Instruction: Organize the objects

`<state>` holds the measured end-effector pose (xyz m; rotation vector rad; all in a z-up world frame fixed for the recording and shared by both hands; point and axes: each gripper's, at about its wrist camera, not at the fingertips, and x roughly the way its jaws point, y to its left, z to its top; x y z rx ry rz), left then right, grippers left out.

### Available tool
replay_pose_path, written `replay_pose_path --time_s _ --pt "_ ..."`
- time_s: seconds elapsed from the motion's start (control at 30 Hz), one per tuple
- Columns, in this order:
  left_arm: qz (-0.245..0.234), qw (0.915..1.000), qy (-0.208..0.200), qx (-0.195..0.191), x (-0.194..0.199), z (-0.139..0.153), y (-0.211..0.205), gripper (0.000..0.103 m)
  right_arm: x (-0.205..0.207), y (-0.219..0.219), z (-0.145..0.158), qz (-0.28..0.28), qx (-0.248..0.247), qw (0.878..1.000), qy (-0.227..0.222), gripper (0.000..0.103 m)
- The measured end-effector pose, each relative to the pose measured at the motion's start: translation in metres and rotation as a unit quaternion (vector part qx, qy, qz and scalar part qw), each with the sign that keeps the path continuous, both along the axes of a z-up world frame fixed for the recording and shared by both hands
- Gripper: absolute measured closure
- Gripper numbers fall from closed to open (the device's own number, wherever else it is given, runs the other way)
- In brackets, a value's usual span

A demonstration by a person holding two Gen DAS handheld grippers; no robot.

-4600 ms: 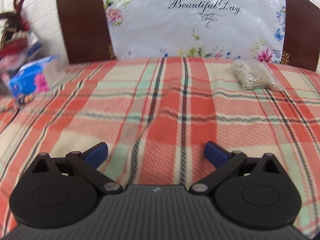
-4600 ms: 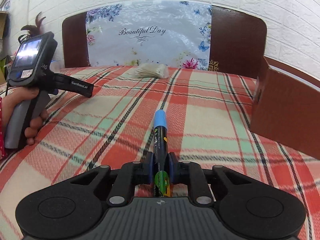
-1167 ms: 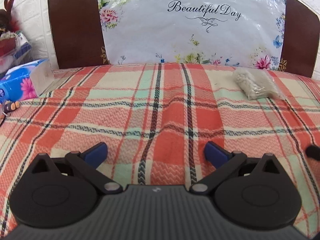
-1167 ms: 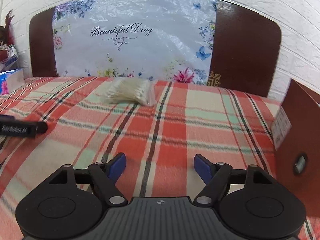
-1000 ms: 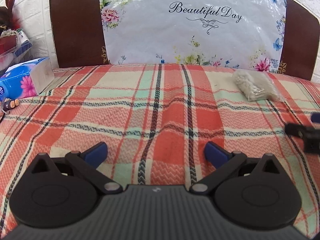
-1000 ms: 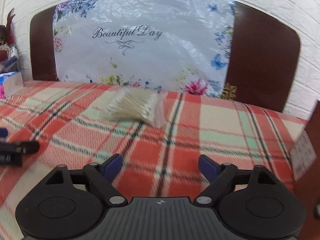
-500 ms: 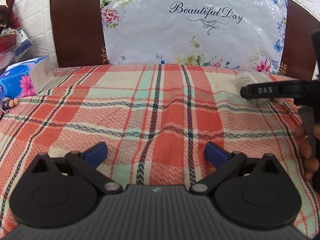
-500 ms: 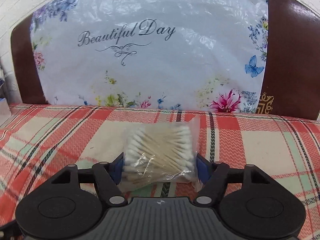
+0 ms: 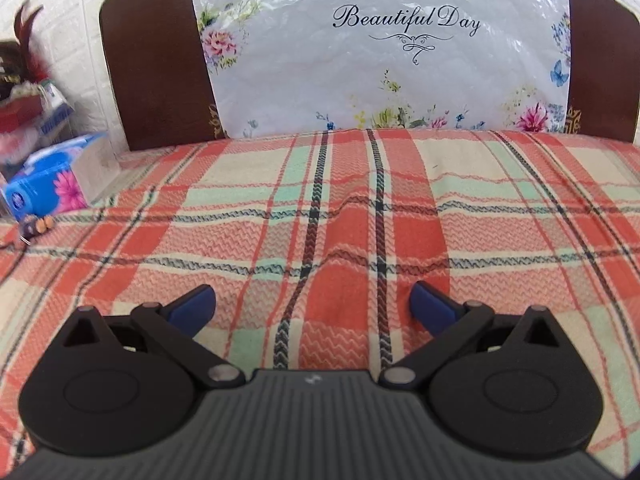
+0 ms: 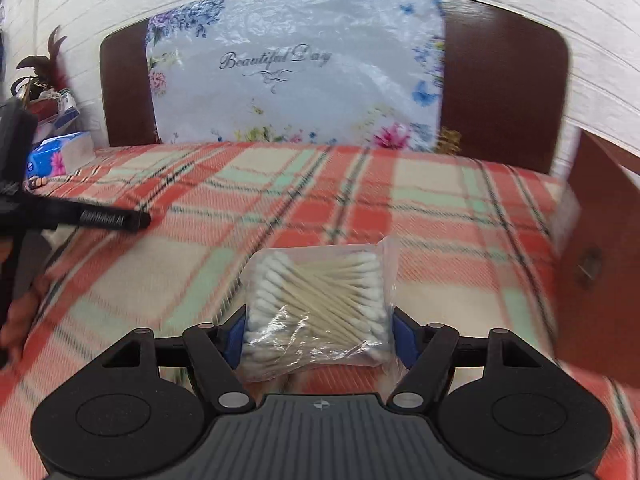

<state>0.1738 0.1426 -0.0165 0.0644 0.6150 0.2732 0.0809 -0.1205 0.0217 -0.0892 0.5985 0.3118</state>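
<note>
We see the bag of cotton swabs (image 10: pixel 316 312) sitting between the two blue pads of the right gripper (image 10: pixel 318 334), one pad pressed against each side of the clear plastic, so the fingers pinch the bag. Its near end runs down behind the gripper body, and we cannot tell whether the bag rests on the plaid blanket (image 10: pixel 440 216) or hangs just above it. The swabs point across from one finger toward the other, white tips bunched at the left pad.

Right of the fingers stands a brown cardboard box (image 10: pixel 596 264), cut off by the frame edge; its inside is hidden from us. Left of the fingers the left gripper (image 10: pixel 116 220) reaches in as a dark bar with blurred lettering we cannot read, the hand holding it mostly out of frame.

In the left wrist view, the left gripper (image 9: pixel 312 308) has its fingers spread wide with only blanket between them. Straight ahead of them is the headboard (image 9: pixel 156 80) under a floral plastic sheet (image 9: pixel 380 60). Far left of the fingers lie a blue tissue pack (image 9: pixel 48 184) and some blurred red items we cannot make out.
</note>
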Motion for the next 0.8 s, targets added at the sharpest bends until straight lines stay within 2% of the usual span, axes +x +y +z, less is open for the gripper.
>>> replay_pose_path --time_s 0.1,0.17,0.3,0.47,0.57,0.67,0.73,0.8 --pt "0.014 0.9988 -0.001 0.046 -0.006 0.001 -0.013 0.0 -0.028 -0.03 -0.002 -0.028 0.0 1.0 0.0 0.035" --pt "0.026 0.9983 0.004 0.053 -0.01 0.002 -0.017 0.0 -0.041 -0.047 -0.002 -0.046 -0.008 0.999 -0.002 0.035" --pt "0.05 0.9985 0.012 0.019 -0.029 0.004 -0.019 0.0 -0.056 -0.088 -0.005 -0.099 -0.033 0.994 -0.012 0.037" --pt "0.06 0.9974 0.026 -0.03 -0.059 0.006 -0.042 0.0 -0.064 -0.152 -0.007 -0.183 -0.014 0.983 -0.006 0.037" --pt "0.011 0.9967 0.027 -0.076 -0.084 0.007 -0.083 0.0 -0.077 -0.162 -0.01 -0.206 -0.036 0.978 -0.018 0.034" --pt "-0.081 0.9924 0.041 -0.083 -0.097 0.007 -0.141 0.0 -0.09 -0.164 -0.013 -0.202 -0.029 0.979 -0.024 0.02" --pt "-0.147 0.9837 0.06 -0.086 -0.102 0.009 -0.177 0.0 -0.1 -0.164 -0.015 -0.19 -0.035 0.981 -0.033 0.017" --pt "-0.193 0.972 0.078 -0.109 -0.104 0.013 -0.205 0.0 -0.111 -0.167 -0.017 -0.183 -0.04 0.981 -0.042 0.015"
